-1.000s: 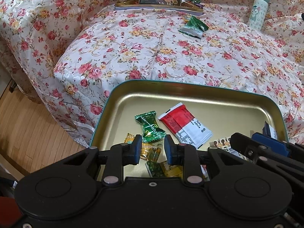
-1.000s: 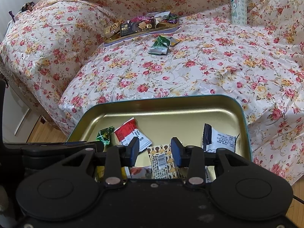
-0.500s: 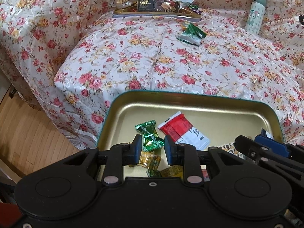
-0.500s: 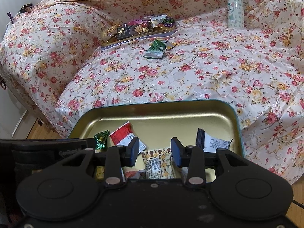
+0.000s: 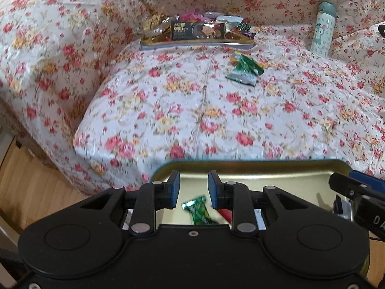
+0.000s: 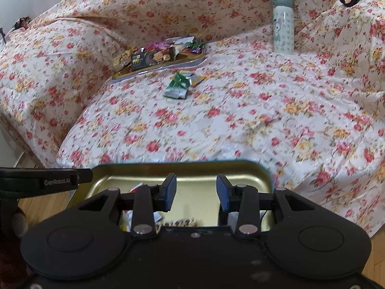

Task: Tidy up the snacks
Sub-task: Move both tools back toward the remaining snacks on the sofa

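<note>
Lying loose at 12 o'clock on the sofa, the light, crinkly green snack packet (image 5: 244,71) is best pinched by its edge, while both fingers (image 5: 173,187) are held apart with nothing gripped.

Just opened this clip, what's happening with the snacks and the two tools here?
A person holds a tool in each hand over a gold tin tray at the near edge of a floral-covered sofa. Both the left tool and the right tool are open and empty. The tray holds a few snacks, including a green candy. Farther back, a second tray is piled with snacks, with loose green packets beside it and a bottle standing near the backrest.
</note>
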Demonstrator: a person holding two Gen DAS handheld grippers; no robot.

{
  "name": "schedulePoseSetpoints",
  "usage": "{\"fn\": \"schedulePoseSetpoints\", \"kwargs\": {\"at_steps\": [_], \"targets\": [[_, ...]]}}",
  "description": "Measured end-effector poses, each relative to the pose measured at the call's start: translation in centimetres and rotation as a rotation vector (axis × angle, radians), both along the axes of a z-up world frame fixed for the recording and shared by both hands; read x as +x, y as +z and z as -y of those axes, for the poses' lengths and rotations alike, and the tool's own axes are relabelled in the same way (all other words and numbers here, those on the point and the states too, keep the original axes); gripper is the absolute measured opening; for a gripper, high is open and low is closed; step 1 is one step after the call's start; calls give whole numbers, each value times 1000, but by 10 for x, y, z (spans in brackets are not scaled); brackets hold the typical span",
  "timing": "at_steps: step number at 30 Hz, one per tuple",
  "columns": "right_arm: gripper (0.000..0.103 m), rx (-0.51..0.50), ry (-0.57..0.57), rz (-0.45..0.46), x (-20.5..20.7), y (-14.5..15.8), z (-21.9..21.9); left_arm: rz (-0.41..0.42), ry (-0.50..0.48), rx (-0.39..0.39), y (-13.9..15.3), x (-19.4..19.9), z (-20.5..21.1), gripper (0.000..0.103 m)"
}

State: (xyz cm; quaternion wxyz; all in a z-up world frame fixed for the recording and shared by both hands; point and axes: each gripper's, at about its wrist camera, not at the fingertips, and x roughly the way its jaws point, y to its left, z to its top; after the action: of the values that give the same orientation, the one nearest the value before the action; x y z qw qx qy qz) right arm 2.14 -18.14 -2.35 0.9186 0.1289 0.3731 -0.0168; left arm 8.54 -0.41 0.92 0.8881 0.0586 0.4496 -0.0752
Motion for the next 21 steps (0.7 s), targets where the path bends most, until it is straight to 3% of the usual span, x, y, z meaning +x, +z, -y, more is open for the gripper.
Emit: {"fn": "schedulePoseSetpoints", "kwargs": {"at_steps": [13,21], "targets": [[40,-34,-11,-12,42,12,15,16,-43,29,5,46,16,36],[40,-54,-8,-53,76,6,20,47,-137,52,-5,76,37,38]]}}
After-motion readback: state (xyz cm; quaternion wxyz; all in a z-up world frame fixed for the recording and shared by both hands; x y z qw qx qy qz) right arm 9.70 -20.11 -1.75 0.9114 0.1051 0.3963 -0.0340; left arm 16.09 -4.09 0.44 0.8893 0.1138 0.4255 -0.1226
